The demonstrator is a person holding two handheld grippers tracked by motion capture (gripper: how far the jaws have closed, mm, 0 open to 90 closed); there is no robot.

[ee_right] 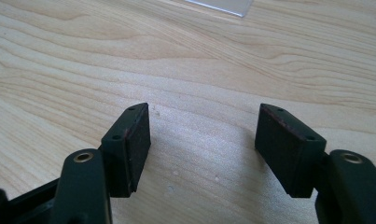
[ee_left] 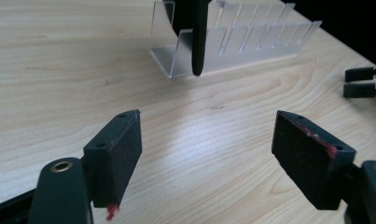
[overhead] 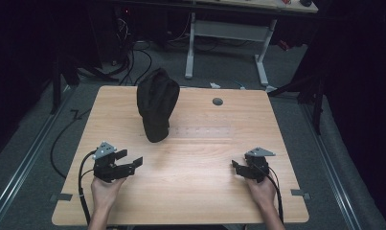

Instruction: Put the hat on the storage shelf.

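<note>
Resting at about eight o'clock on the worktop (overhead: 190, 182), the left hand-held gripper (overhead: 131, 159) has its jaws spread wide with nothing between them, aimed toward one o'clock. In the left gripper view, a clear slotted rack (ee_left: 251, 44) stands ahead of those jaws at about twelve o'clock, and a black cap (overhead: 156, 104) sits in its near end, its brim hanging down over the front wall. From above, the cap stands at about eleven o'clock on the worktop, well apart from both grippers, and the rack stretches from it toward one o'clock, nearly invisible against the wood.

That transparency seems the main hazard: a jaw reaching for the cap could clip the rack's thin walls and shove or tip it. The cap is soft and top-heavy, so a pinch on loose fabric alone would likely slip or drag the rack along rather than lift the cap free.

At about four o'clock, the right hand-held gripper (overhead: 237, 168) is also spread wide and empty, low over bare wood. If it stays back, nothing braces the rack when the left one pulls.
</note>
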